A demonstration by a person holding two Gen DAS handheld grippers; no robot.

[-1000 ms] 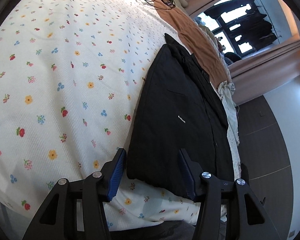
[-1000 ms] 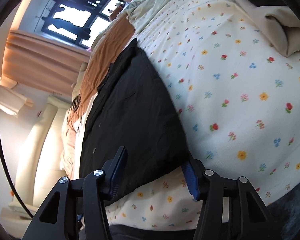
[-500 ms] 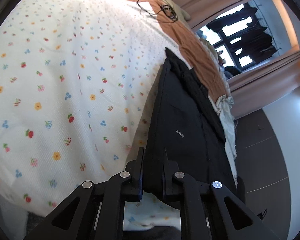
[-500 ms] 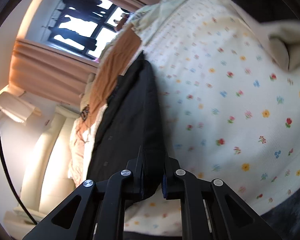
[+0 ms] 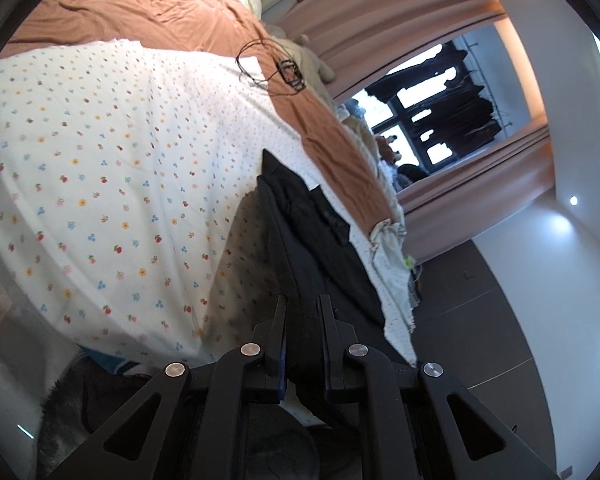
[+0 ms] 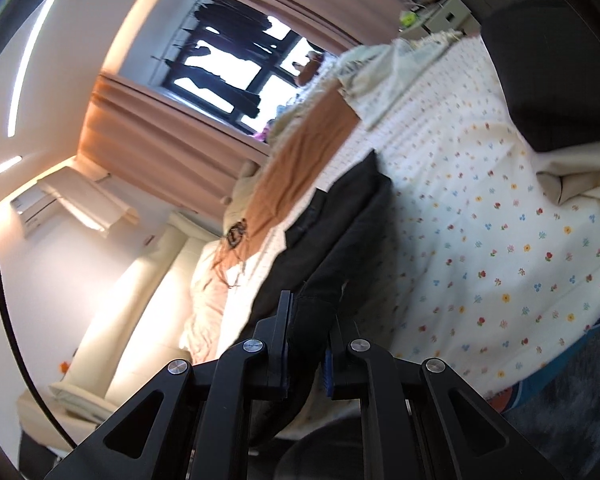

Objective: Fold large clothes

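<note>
A black shirt [image 5: 320, 240] lies partly folded on the flower-print bedspread [image 5: 120, 168], with its near hem lifted off the bed. My left gripper [image 5: 303, 312] is shut on one corner of that hem. My right gripper [image 6: 308, 316] is shut on the other corner of the black shirt [image 6: 340, 240], which rises from the bedspread [image 6: 480, 240] as a raised fold. The far collar end still rests on the bed in both views.
An orange sheet [image 5: 148, 16] covers the bed's head end, with a black cable [image 5: 276, 64] on it. Light clothes [image 5: 392, 248] are piled at the bed's far edge. A beige cloth [image 6: 572, 176] and a dark cushion [image 6: 548, 60] lie on the right.
Both grippers closed on the shirt's near hem, then lifted it up and back. The shirt went from lying flat to standing up as a raised fold.
</note>
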